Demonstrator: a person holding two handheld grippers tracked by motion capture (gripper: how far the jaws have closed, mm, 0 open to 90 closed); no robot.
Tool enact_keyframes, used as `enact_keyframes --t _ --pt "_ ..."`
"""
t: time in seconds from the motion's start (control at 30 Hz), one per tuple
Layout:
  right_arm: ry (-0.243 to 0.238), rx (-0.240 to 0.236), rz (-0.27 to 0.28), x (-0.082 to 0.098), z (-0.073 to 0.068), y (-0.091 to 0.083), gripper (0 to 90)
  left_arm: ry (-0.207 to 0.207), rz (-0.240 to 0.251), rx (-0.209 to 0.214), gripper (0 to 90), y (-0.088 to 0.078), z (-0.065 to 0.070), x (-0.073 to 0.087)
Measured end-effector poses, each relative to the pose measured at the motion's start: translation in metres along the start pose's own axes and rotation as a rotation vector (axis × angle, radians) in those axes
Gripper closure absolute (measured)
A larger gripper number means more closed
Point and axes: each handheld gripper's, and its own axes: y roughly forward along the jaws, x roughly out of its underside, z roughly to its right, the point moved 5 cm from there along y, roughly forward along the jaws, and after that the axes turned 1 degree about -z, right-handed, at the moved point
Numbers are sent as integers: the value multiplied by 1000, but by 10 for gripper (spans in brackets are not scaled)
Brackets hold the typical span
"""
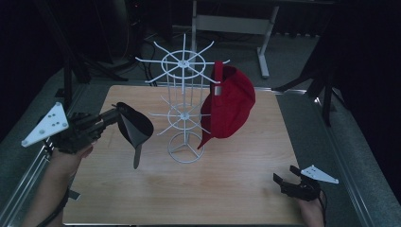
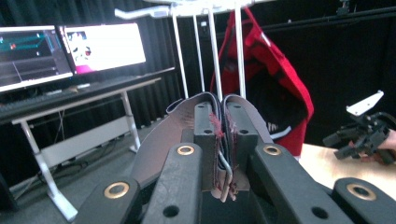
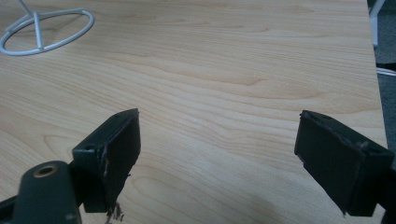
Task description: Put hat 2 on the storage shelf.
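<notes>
Grey cap (image 1: 135,126): dark grey, held up above the surface (image 1: 246,189) to the left of the rack, crown opening facing right, a strap hanging down from it; its folded edge is clamped between the jaws of the left hand-held gripper (image 2: 223,154).
Red cap (image 1: 228,104): hangs on the right side of the rack from an upper spoke, brim pointing down.
Rack (image 1: 185,109): white wire stand, upright, two tiers of spokes, ring base on the surface.

Left gripper (image 1: 113,115): raised above the table's left side, jaws clamped together. Right gripper (image 1: 283,182): low at the near right corner, jaws spread wide, holding nothing.
</notes>
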Motion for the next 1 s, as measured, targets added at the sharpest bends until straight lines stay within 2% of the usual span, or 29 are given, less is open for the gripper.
enact_keyframes --t 0.27,0.3,0.37,0.6,0.9,1.0 --pt "-4 -8 -4 0 -1 0 143 49 2 11 855 6 -3 -36" --pt "-4 -8 -4 0 -1 0 143 49 2 11 855 6 -3 -36" --pt "-5 -10 -1 -1 -1 0 143 70 14 25 855 10 0 -49" --pt "-4 -11 -2 -1 -1 0 143 96 39 56 855 20 6 -70" --pt "-1 -12 0 -1 0 -1 143 87 56 72 854 29 7 -84" --pt "-4 -11 0 -1 -1 -1 143 87 57 64 855 31 7 -89"
